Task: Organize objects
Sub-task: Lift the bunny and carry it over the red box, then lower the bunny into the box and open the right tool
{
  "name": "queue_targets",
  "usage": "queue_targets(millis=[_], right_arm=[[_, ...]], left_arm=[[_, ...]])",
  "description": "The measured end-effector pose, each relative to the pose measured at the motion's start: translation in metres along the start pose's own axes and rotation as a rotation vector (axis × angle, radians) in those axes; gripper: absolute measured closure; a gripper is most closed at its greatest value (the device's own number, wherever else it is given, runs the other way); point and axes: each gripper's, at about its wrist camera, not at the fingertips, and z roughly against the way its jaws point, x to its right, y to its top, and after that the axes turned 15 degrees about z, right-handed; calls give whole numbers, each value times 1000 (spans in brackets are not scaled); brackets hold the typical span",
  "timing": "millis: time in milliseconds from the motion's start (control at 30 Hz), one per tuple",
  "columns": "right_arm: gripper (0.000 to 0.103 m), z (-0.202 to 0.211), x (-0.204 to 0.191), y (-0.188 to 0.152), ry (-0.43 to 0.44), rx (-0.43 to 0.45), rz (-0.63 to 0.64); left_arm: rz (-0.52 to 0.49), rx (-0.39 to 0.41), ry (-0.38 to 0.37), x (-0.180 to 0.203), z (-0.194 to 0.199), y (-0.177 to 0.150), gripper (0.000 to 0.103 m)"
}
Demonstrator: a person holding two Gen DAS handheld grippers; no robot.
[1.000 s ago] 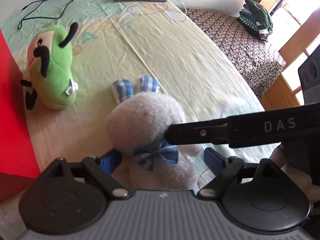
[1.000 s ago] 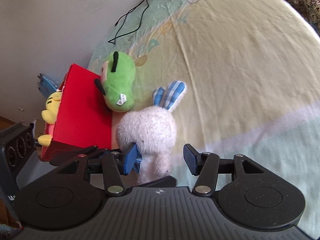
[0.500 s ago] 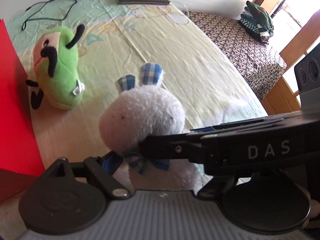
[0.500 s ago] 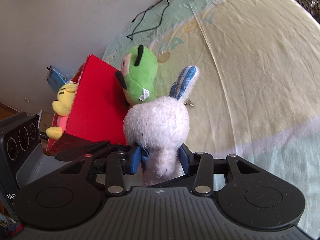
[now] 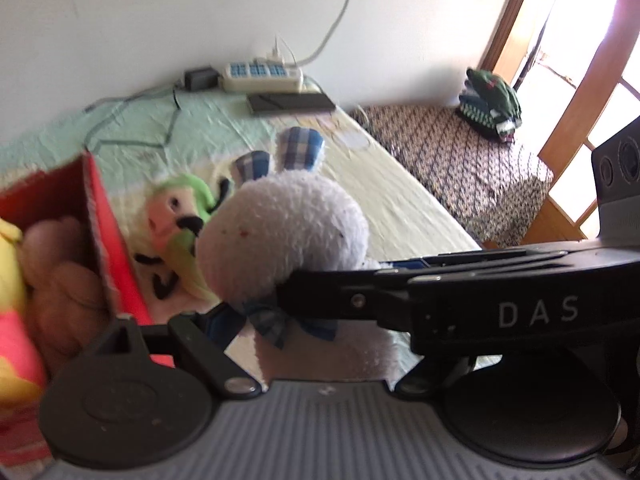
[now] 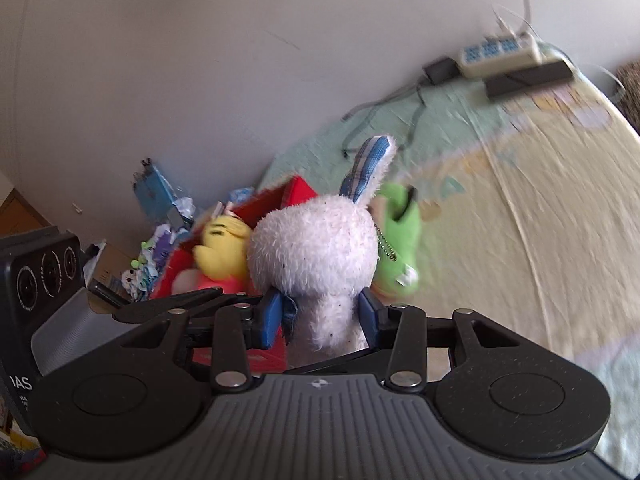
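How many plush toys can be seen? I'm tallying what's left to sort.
4: white bunny gripped by both grippers, green plush on the bed, yellow plush and brown plush in the red box. Others may be hidden.

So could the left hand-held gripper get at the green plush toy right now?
Probably not. The left hand-held gripper is shut on the white bunny, which also sits between it and the green plush toy.

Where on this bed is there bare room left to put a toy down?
The widest free patch is the yellow sheet, between the green plush and the patterned mattress beyond the bed's edge. The far end by the wall holds a power strip, a dark flat device and cables. The red box already looks crowded with plush toys.
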Motion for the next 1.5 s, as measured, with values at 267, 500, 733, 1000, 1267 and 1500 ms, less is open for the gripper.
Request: queue_targets(millis=[267,500,733,1000,1267,1500], right_arm=[[59,-29,-54,28,11,73,131],[60,-68,-73,44,27,85,172],[60,-105,-74,42,-1,37,164],[61,-130,-80,32,9,-35,125],[58,-143,-89,22,1,-84,134],[46,-129,-91,22,-52,-56,146]], left_arm=[[27,127,27,-43,53,21,19],[54,176,53,-85,68,33,20],[91,147,73,-119,52,40,21],[111,100,104,-145,37,39,22],[115,58,104,-160,31,22,25],[125,38,78,-159,25,23,17]])
